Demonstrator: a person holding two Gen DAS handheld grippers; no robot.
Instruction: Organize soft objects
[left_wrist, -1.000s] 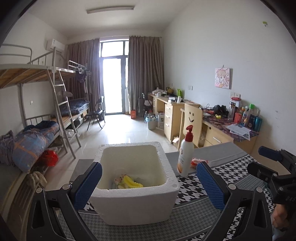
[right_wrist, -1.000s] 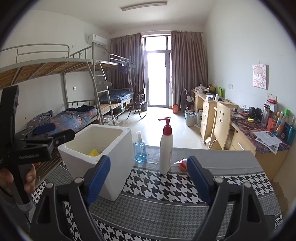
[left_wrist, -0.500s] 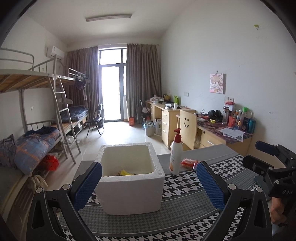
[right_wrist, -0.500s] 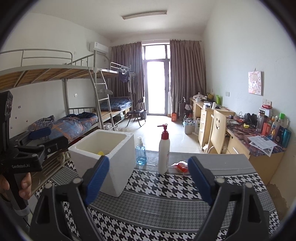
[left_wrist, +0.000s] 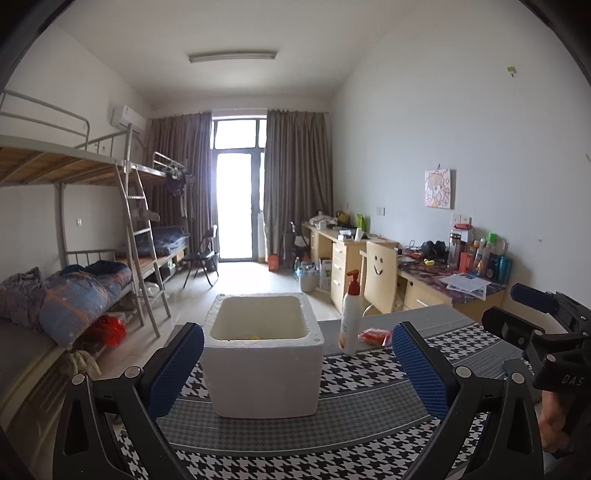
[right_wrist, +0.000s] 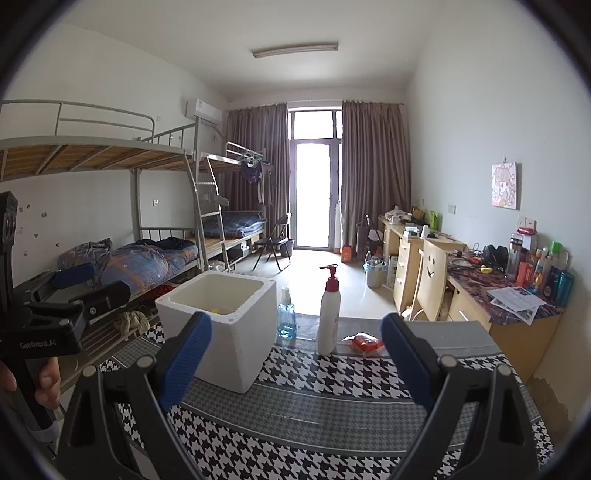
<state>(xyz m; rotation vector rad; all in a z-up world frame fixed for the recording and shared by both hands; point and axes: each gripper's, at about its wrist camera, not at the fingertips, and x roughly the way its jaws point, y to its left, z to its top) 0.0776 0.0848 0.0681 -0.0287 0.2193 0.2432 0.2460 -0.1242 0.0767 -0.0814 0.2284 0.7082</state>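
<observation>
A white foam box (left_wrist: 262, 373) stands on the houndstooth table; it also shows in the right wrist view (right_wrist: 225, 325). A bit of yellow soft item (left_wrist: 254, 336) shows inside it, and in the right wrist view (right_wrist: 218, 310). My left gripper (left_wrist: 297, 367) is open and empty, held back from the box, level with its front wall. My right gripper (right_wrist: 295, 363) is open and empty, to the right of the box. A red soft packet (left_wrist: 375, 335) lies behind the pump bottle; it also shows in the right wrist view (right_wrist: 365, 342).
A white pump bottle (right_wrist: 329, 314) with a red top and a small blue spray bottle (right_wrist: 286, 315) stand right of the box. The table's far edge (right_wrist: 443, 332) is grey. Bunk beds stand left, desks (right_wrist: 498, 295) right.
Both grippers have pulled back and tilted up from the box. The box now looks smaller and farther, and less of its inside shows. Both stay open.
</observation>
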